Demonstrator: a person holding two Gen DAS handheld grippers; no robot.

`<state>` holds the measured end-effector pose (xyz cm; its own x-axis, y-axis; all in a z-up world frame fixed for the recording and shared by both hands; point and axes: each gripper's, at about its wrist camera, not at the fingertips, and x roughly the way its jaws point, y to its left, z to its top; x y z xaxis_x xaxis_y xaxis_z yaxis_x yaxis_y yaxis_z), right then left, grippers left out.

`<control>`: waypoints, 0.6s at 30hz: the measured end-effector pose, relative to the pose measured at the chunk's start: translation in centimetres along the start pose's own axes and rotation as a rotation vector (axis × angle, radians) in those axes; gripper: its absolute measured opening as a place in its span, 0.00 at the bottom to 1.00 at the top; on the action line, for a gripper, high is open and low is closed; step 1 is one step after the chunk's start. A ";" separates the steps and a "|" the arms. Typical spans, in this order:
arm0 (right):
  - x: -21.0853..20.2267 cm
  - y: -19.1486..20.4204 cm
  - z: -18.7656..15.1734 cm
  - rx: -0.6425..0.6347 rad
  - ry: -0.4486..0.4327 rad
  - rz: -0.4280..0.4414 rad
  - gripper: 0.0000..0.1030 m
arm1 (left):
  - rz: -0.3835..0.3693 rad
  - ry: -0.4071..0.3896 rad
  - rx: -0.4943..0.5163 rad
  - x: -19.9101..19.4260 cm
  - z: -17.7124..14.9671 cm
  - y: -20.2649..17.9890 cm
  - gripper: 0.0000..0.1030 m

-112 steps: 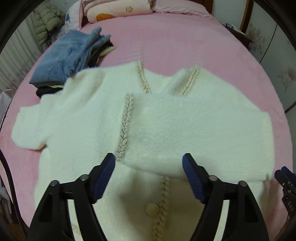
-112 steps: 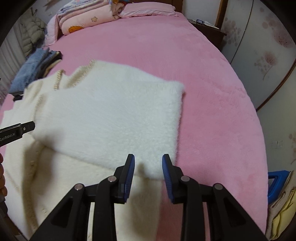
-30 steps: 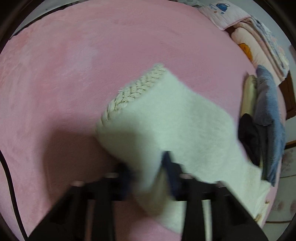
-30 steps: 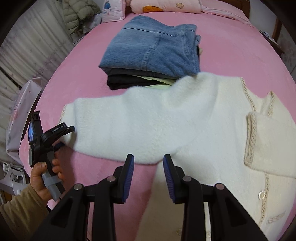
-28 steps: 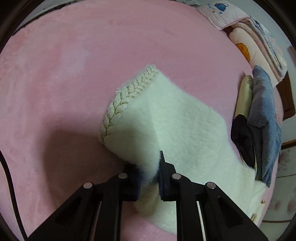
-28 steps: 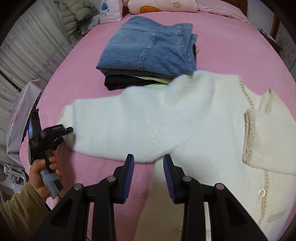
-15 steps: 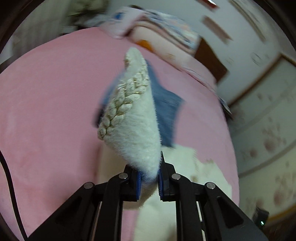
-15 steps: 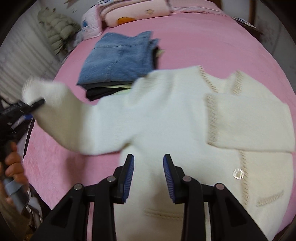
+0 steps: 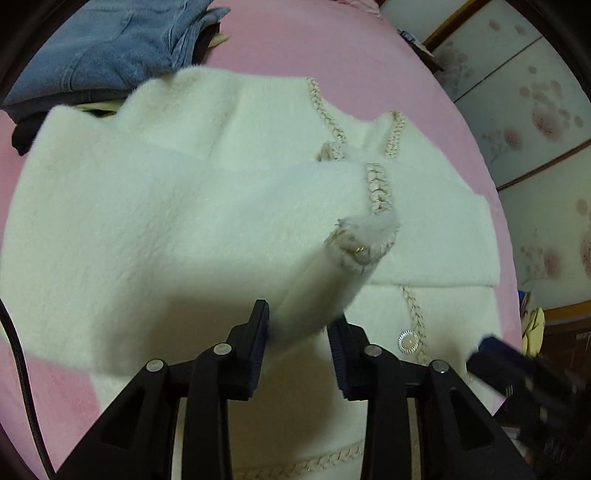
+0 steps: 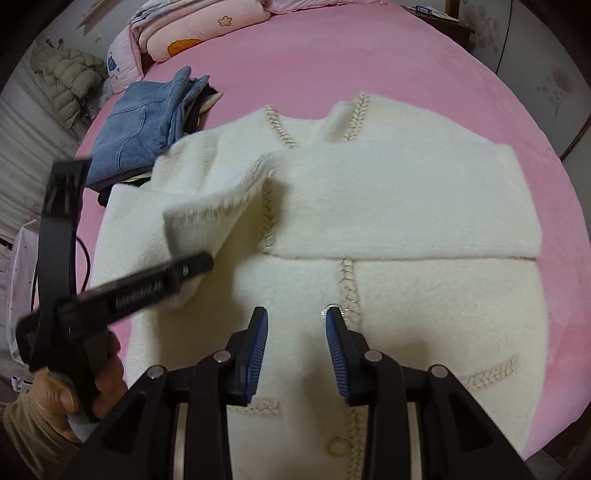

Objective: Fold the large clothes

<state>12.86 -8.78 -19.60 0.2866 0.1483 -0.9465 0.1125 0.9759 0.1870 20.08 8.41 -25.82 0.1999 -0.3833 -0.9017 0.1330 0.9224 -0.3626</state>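
Note:
A fluffy cream cardigan [image 10: 406, 280] with braided trim lies face up on the pink bed [image 10: 369, 55]. Its right sleeve [image 10: 406, 206] is folded across the chest. My left gripper [image 9: 298, 343] has the left sleeve [image 9: 184, 229] between its jaws, which have begun to part, and holds it over the cardigan's body, cuff [image 9: 369, 236] hanging forward. The left gripper also shows in the right wrist view [image 10: 177, 273], held in a hand at the left. My right gripper [image 10: 297, 339] is open and empty above the button placket [image 10: 347, 280].
A stack of folded clothes with blue jeans [image 10: 147, 122] on top sits just beyond the cardigan's left shoulder. Pillows and quilts [image 10: 192, 33] lie at the head of the bed. A puffy coat [image 10: 66, 81] hangs at the left. Sliding doors [image 9: 535, 110] stand right.
My left gripper has lifted the left sleeve from the bed and swung it right, over the cardigan's body; its jaws stand wider now. The right gripper has moved right over the placket.

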 end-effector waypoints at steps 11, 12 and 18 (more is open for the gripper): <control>3.7 -0.6 4.3 0.048 0.018 0.135 0.44 | 0.222 -0.129 0.028 -7.7 -2.9 4.5 0.64; 4.4 -0.6 4.7 0.053 0.024 0.144 0.44 | 0.257 -0.117 0.004 -7.6 -3.3 5.9 0.64; 9.0 -0.5 7.0 0.042 0.049 0.171 0.44 | 0.353 -0.086 -0.133 -5.5 -4.8 12.4 0.64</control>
<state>22.03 -9.03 -26.33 0.2585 0.3205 -0.9113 0.1062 0.9282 0.3566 15.97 22.18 -26.52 0.2920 -0.0382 -0.9556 -0.0840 0.9943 -0.0654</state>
